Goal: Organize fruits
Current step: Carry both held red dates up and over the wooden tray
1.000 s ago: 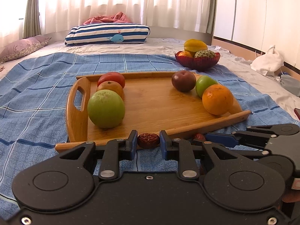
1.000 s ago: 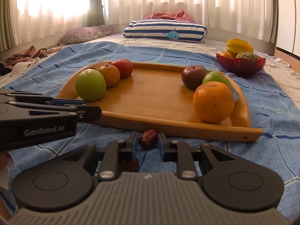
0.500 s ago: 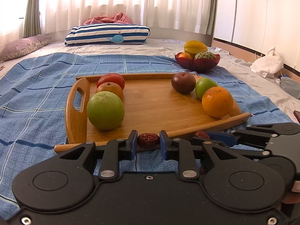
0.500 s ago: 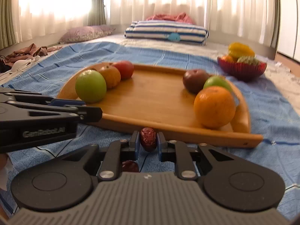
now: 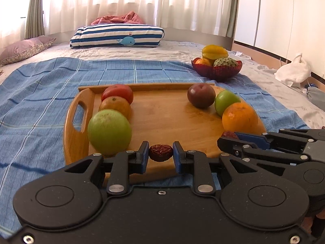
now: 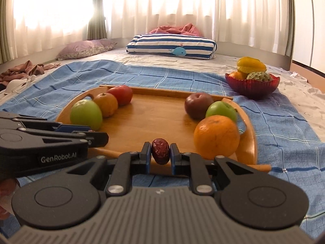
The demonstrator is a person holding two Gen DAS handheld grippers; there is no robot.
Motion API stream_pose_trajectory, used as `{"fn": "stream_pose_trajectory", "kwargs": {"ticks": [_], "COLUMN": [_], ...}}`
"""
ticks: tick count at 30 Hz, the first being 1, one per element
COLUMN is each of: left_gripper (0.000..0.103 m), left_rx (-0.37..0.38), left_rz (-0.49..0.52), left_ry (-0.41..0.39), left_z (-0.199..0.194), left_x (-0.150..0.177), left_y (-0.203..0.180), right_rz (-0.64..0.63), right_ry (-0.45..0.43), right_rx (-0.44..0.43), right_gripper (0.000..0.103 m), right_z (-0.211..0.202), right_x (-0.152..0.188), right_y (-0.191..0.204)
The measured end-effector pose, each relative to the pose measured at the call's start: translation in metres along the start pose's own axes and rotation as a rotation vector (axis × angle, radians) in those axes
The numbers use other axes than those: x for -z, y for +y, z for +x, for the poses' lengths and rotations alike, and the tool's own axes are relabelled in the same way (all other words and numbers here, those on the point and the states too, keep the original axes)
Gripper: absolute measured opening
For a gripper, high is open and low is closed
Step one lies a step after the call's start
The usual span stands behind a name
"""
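Observation:
A wooden tray point(image 5: 168, 118) point(image 6: 154, 111) lies on the blue checked blanket. Along its left side sit a green apple point(image 5: 109, 131), an orange point(image 5: 115, 106) and a red tomato point(image 5: 117, 93). Along its right side are a dark plum point(image 5: 201, 95), a small green apple point(image 5: 226, 101) and a big orange point(image 5: 239, 117). My left gripper point(image 5: 160, 155) is shut on a wrinkled red date point(image 5: 160, 153), held lengthwise above the tray's near edge. My right gripper point(image 6: 160, 155) is shut on another red date point(image 6: 160, 151), held upright, also at the near edge.
A red glass bowl point(image 5: 217, 70) point(image 6: 252, 85) with a starfruit and other fruit stands beyond the tray at the right. A striped whale pillow point(image 5: 117, 35) lies at the back. Each gripper shows at the side of the other's view.
The right gripper's jaws closed on the date that lay on the blanket and lifted it up. The left gripper kept its date and rose slightly toward the tray.

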State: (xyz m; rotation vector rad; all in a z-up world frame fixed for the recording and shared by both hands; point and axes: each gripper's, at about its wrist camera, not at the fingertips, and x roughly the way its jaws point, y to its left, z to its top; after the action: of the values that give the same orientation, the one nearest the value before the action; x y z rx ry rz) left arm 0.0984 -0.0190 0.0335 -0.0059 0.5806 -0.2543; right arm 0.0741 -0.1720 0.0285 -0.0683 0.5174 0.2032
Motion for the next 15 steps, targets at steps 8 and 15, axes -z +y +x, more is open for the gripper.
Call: {"fn": "stream_pose_trajectory", "kwargs": {"ticks": [8, 15], "left_gripper": [0.024, 0.024], "left_rx": [0.007, 0.015], "left_rz": [-0.005, -0.025], "left_ry": [-0.018, -0.003], "left_z": [0.022, 0.054], "left_x": [-0.028, -0.061], "left_y": [0.004, 0.014], "right_rz": [0.023, 0.051], "right_ry": [-0.019, -0.012], "right_rx": [-0.006, -0.029], "right_gripper": [0.023, 0.023], "right_z": [0.012, 0.038], "right_x": [-0.017, -0.040], "right_y": [-0.014, -0.028]}}
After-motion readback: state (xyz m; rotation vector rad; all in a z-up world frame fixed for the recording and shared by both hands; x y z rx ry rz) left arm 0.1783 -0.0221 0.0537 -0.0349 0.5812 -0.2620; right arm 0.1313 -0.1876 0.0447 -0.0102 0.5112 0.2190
